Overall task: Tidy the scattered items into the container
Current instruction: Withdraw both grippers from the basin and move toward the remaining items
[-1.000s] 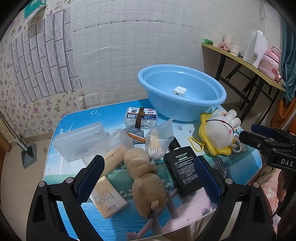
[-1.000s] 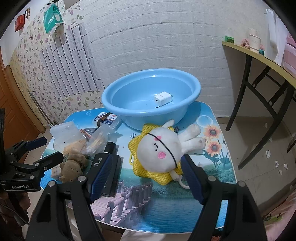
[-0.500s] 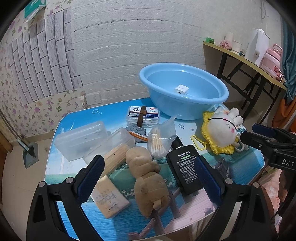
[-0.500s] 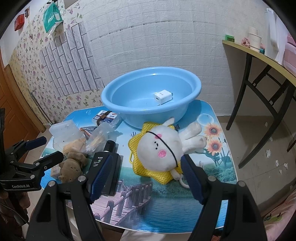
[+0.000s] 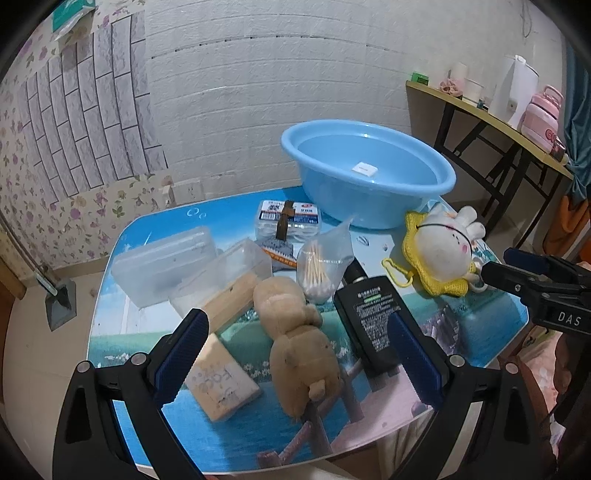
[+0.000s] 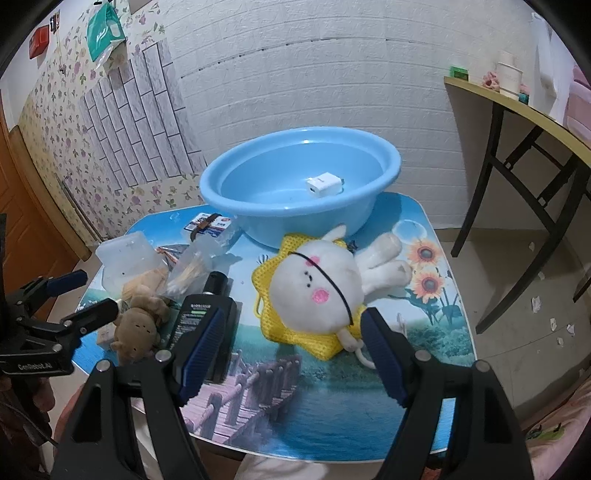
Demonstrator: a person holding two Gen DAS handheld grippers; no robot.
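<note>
Nothing's really budged since a second ago. Left gripper (image 5: 295,354) jaws gape over the brown plush (image 5: 299,339), right gripper (image 6: 291,354) jaws empty near the white bunny (image 6: 317,291); blue basin (image 6: 236,206) holds a charger (image 6: 323,184) on the tabletop (image 6: 332,406).

Both wrist views slant down from the table's (image 5: 155,236) near edge, sharing the basin (image 6: 236,199).

A yellow-topped side table (image 6: 517,107) on black legs is seen far ahead and to the right of the right gripper, with a white kettle (image 5: 517,88) and a pink flask (image 5: 543,118) carried on it. A green packet (image 6: 105,33) is hung on the floral wall, up to the left.
</note>
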